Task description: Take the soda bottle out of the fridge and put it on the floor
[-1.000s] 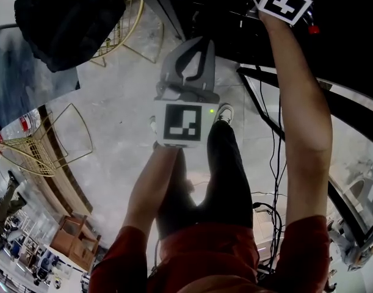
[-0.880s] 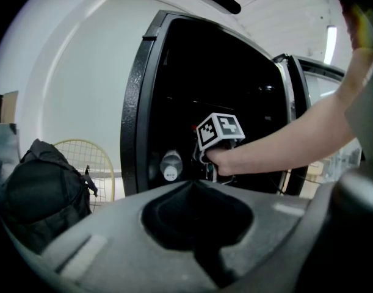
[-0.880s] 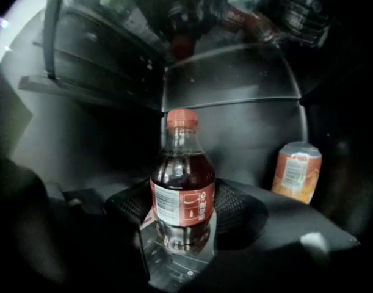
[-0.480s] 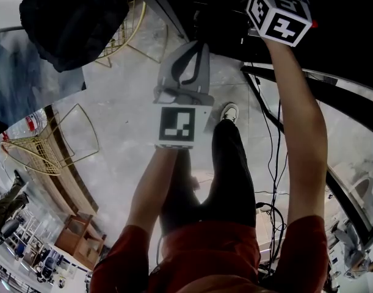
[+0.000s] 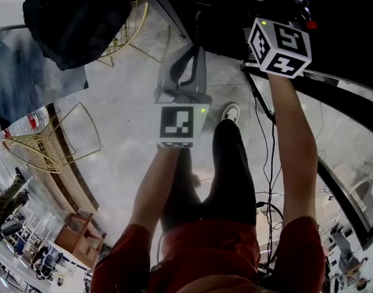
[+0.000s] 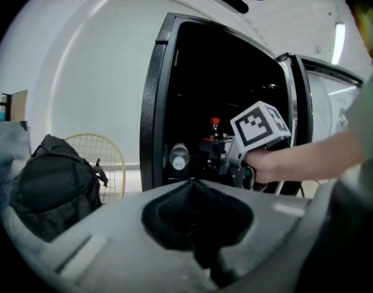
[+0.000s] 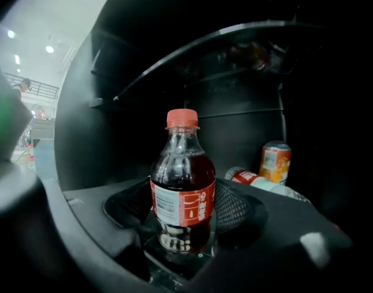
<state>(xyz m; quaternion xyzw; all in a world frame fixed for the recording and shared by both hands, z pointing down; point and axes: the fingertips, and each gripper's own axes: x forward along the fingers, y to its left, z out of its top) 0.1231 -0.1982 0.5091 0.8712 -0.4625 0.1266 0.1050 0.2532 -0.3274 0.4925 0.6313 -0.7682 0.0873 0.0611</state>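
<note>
The soda bottle (image 7: 181, 188) has a red cap, a red label and dark drink. It stands upright between the jaws of my right gripper (image 7: 181, 223), which is shut on its lower body. In the head view the right gripper's marker cube (image 5: 279, 46) is at the dark fridge opening (image 5: 235, 11), and the bottle's red cap (image 5: 309, 24) shows beyond it. The left gripper view shows that gripper at the fridge mouth with the red cap (image 6: 215, 122) above it. My left gripper (image 5: 192, 46) hangs over the floor (image 5: 113, 115), shut and holding nothing.
Inside the fridge are an orange can (image 7: 275, 162) and a lying red-labelled bottle (image 7: 247, 177). The open fridge door (image 5: 345, 102) is at the right. A black backpack (image 5: 73, 17), yellow wire chairs (image 5: 46, 142) and cables (image 5: 271, 157) lie around my legs.
My right gripper has drawn back out of the fridge toward me, with the bottle in it. The left gripper has barely moved.
</note>
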